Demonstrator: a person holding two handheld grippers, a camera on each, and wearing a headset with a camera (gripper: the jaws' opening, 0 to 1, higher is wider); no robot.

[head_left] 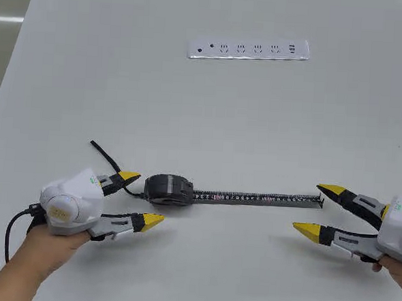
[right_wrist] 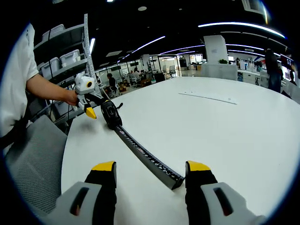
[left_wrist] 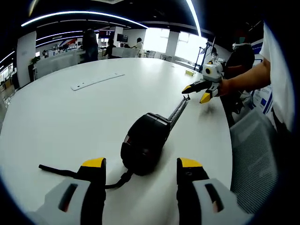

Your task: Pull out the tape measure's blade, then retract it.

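Just ahead of the released left claw (head_left: 141,198) lies the tape measure (head_left: 169,189) — blade (head_left: 259,198) extended along the desk (head_left: 224,111), tip between the jaws of the right claw (head_left: 319,209), also released.

markings: were too small to read on the blade (head_left: 256,197), right of the tape measure case (head_left: 168,189)
blade root: was hidden behind the case in the left gripper view
strap (head_left: 105,157): left of the case, mid stretch was covered by the left gripper (head_left: 145,197) upper jaw
right gripper (head_left: 317,209): far right of the case, body was cut off by the picture edge
power strip (head_left: 248,48): well beyond the case, socket detail was too small to tell
left forearm (head_left: 16,272): below-left of the case, was cut off at the bottom edge
background people (left_wrist: 89,40): far past the case, were blurred
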